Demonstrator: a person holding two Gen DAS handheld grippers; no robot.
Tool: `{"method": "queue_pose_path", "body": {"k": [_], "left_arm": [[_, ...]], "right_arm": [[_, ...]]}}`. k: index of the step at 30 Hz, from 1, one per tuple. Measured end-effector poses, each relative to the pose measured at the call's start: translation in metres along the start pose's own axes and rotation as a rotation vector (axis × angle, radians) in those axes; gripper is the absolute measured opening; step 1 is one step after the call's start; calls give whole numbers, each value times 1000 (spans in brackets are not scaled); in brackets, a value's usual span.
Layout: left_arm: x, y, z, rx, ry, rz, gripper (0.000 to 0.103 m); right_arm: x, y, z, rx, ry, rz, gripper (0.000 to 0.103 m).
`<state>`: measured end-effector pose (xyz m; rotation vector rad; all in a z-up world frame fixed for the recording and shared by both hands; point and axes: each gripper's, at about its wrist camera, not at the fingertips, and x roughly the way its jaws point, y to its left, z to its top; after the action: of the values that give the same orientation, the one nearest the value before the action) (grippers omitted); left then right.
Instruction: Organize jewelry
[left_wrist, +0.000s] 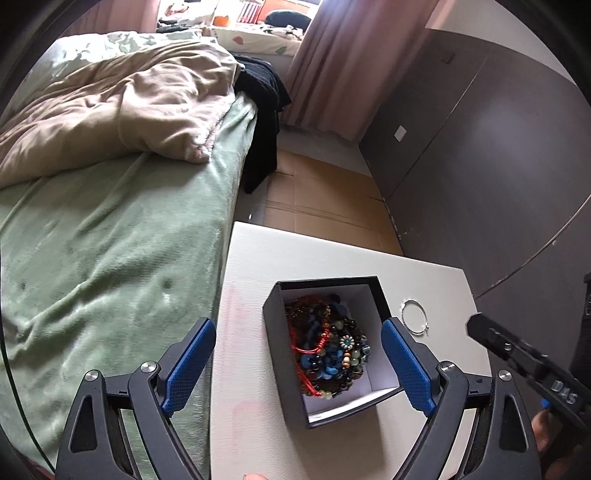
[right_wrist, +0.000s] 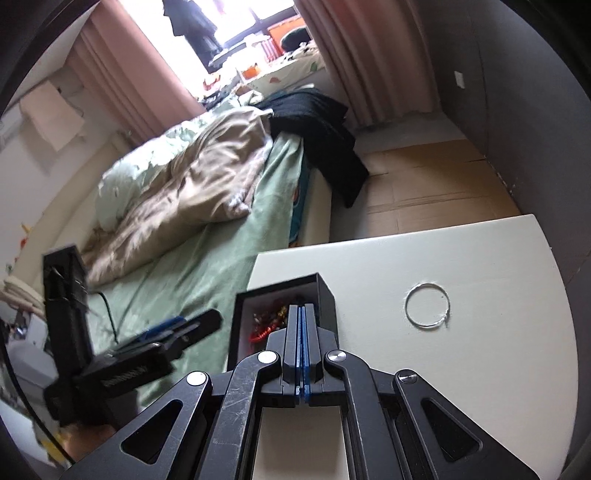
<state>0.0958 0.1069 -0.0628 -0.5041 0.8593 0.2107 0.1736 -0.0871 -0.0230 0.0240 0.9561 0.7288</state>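
Note:
A black box (left_wrist: 272, 354) with a white inside stands on the white table (left_wrist: 258, 266). It holds a heap of beaded bracelets (left_wrist: 327, 343), red, blue and dark. A thin silver hoop (left_wrist: 414, 317) lies on the table to the right of the box; it also shows in the right wrist view (right_wrist: 427, 305). My left gripper (left_wrist: 299, 328) is open, its blue pads (left_wrist: 192, 365) spread to either side of the box, above it. My right gripper (right_wrist: 302, 307) is shut and empty, over the box's (right_wrist: 327, 295) near edge; its tip shows in the left wrist view (left_wrist: 476, 325).
A bed with a green sheet (left_wrist: 110, 240) and a beige duvet (left_wrist: 122, 99) lies left of the table. Black clothes (left_wrist: 264, 110) hang over its far corner. Cardboard (left_wrist: 325, 199) covers the floor beyond. A grey wardrobe (left_wrist: 480, 147) stands at the right.

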Motion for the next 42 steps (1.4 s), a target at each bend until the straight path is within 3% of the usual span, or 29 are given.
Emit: {"method": "queue_pose_path", "body": {"k": [1, 3, 4, 5, 10, 15, 21, 24, 27, 28, 32, 35, 42], "left_arm": [[-1, 1, 0, -2, -1, 0, 91], [-2, 4, 1, -3, -4, -1, 91], [-2, 6, 2, -6, -4, 1, 91], [-2, 8, 3, -9, -4, 3, 91], [-1, 19, 10, -40, -10, 10, 92], [1, 23, 15, -60, -13, 5, 92], [5, 23, 19, -58, -10, 3, 92], [5, 24, 20, -61, -10, 2, 92], [6, 24, 21, -63, -9, 4, 92], [7, 23, 21, -62, -8, 4, 92], [7, 24, 22, -58, -8, 9, 92], [7, 24, 20, -53, -7, 23, 92], [7, 17, 13, -19, 0, 38, 92]], "right_arm": [[3, -4, 2, 8, 3, -41, 2], [9, -21, 6, 53, 28, -70, 21], [12, -30, 7, 80, 32, -87, 47], [14, -44, 9, 114, 23, -123, 56], [40, -86, 5, 235, 112, -238, 56], [66, -99, 2, 260, 181, -331, 40], [85, -101, 4, 249, 193, -423, 27], [86, -98, 6, 207, 188, -476, 24], [89, -92, 6, 151, 215, -538, 13], [90, -88, 5, 130, 225, -535, 7], [86, -82, 3, 84, 232, -538, 4], [75, -86, 1, 125, 218, -448, 4], [46, -55, 5, 75, 141, -335, 4]]}}
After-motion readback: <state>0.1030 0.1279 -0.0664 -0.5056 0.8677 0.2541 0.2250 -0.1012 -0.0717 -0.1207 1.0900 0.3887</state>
